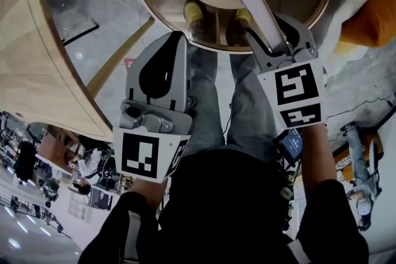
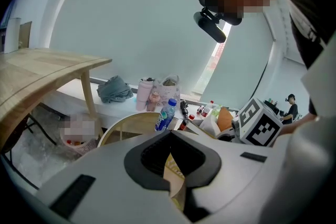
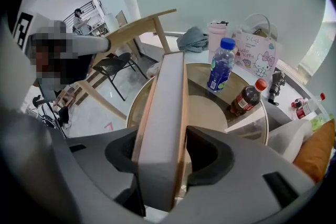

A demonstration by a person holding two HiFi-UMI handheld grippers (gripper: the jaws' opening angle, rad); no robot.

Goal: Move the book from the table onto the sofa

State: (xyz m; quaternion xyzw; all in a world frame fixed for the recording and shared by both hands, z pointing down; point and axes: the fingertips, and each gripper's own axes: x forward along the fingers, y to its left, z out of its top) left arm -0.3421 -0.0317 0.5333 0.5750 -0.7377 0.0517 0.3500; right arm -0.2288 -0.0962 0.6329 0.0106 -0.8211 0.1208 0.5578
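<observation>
Here, the right tool (image 3: 160,152) clamps the book (image 3: 167,97) between wide-set jaws; the left tool (image 2: 170,139) is closed.

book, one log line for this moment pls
book: held edge-on | right gripper: shut on book, above round table | left gripper: shut, alongside

The book (image 3: 163,128), white page edges showing, stands edgewise, clamped in the right gripper (image 3: 161,162).
</observation>
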